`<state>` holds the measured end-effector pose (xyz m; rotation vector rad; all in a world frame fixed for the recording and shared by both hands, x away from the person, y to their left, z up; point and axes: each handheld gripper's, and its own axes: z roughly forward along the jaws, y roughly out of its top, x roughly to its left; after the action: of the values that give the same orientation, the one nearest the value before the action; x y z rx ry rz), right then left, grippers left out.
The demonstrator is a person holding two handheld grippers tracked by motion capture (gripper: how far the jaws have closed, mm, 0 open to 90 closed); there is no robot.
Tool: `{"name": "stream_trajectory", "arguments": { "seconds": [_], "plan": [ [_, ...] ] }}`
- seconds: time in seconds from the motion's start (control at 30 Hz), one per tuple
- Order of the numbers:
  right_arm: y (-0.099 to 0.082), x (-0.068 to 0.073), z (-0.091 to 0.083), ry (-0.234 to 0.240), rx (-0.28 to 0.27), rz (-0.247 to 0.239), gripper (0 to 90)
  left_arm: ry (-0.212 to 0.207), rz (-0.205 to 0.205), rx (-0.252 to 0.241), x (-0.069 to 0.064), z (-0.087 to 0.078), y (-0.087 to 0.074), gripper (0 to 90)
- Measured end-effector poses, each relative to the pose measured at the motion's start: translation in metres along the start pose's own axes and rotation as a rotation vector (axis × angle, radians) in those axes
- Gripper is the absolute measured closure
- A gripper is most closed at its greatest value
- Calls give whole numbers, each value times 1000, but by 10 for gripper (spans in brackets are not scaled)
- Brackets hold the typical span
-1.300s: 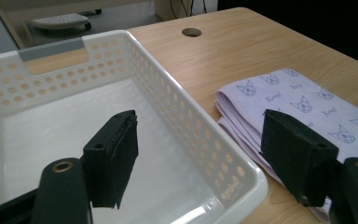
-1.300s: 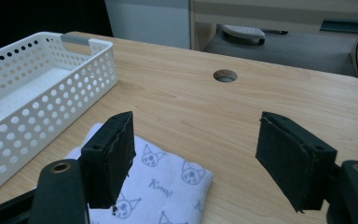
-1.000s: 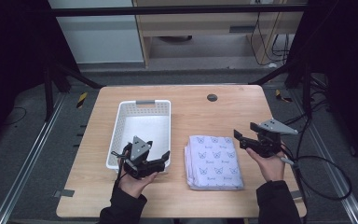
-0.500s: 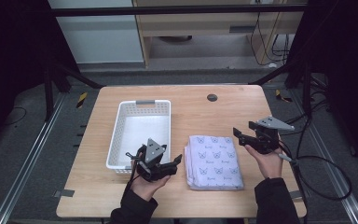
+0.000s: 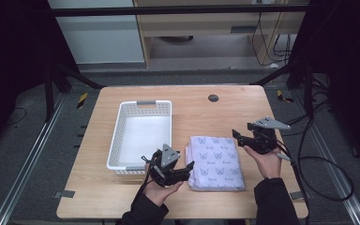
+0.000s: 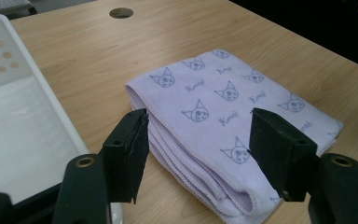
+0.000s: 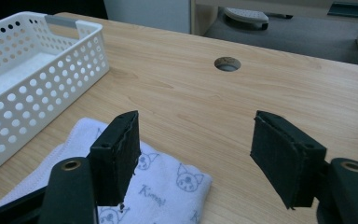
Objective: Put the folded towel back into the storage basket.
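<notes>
The left gripper [image 5: 188, 166] sits at the near left edge of the folded cloth [image 5: 217, 162], held from below by the left hand [image 5: 161, 187]. Its jaws have just been closing but stand spread, and in the left gripper view [image 6: 198, 140] the cloth's near corner lies between the two black pads without either pad pressing on it. The right gripper [image 5: 236, 135] hangs just past the cloth's far right corner, carried by the right hand [image 5: 266, 161], with a cable trailing off to the right. Its jaws have also been closing a little; they are spread, and in the right gripper view [image 7: 195, 149] there is only bare wood and the cloth's corner [image 7: 168, 193] below them, nothing pinched.

The cloth is pale lilac, folded in several layers with a stitched hem, and lies flat on the wooden table [image 5: 192, 112], just right of a white perforated basket [image 5: 122, 136] with a grey handle. It is printed with small cat-face outlines and a repeated cursive word that starts with "K"; the rest is too small to read surely. A round cable hole [image 5: 213, 98] sits near the table's far edge.
</notes>
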<state>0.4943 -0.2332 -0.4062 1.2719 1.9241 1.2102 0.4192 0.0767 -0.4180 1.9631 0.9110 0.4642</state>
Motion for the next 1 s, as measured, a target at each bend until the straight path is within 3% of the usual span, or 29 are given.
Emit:
{"name": "stream_trajectory", "arguments": {
  "seconds": [0.33, 0.73, 1.0],
  "plan": [
    [-5, 4, 7, 12, 9, -9, 355, 0, -20, 44, -9, 17, -11, 366],
    [-24, -9, 14, 4, 56, 22, 363, 17, -28, 81, -13, 32, -26, 369],
    [-32, -9, 24, 5, 88, 18, 378, 35, -43, 94, -14, 39, -32, 374]
  ]
}}
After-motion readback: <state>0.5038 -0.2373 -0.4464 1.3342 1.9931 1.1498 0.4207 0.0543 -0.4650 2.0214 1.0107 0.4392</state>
